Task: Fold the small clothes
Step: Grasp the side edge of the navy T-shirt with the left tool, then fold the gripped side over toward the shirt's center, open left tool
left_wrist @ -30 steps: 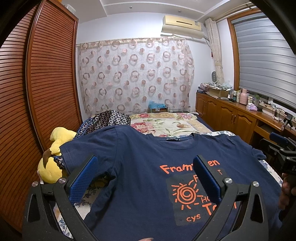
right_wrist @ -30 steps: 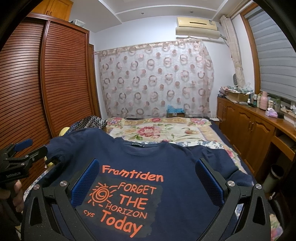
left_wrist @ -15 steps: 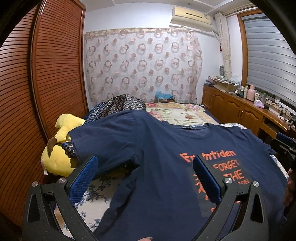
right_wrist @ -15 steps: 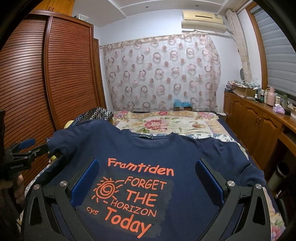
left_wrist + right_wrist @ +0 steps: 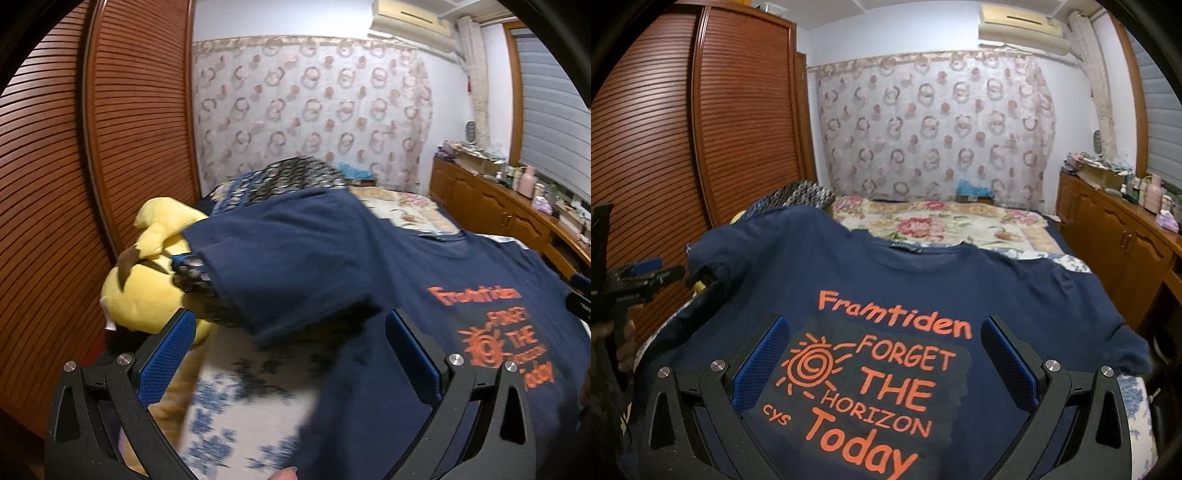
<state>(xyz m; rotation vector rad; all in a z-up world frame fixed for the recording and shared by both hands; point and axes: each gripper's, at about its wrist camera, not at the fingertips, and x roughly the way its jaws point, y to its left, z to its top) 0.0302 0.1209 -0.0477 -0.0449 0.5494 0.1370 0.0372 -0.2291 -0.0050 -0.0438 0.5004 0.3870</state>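
While the navy T-shirt (image 5: 886, 295) lies print-up across the bed's (image 5: 942, 225) near end | left sleeve draped toward the yellow plush toy (image 5: 147, 280) at the bed's left edge | left gripper (image 5: 291, 350) jaws spread wide, holding nothing | right gripper (image 5: 882, 354) jaws likewise spread above the orange print.

T-shirt (image 5: 1015, 295): navy, orange print
Plush toy (image 5: 144, 291): yellow
Curtain (image 5: 934, 133): white, pinkish rings
Wardrobe (image 5: 665, 129): reddish-brown slats
Gripper pads (image 5: 761, 363): blue
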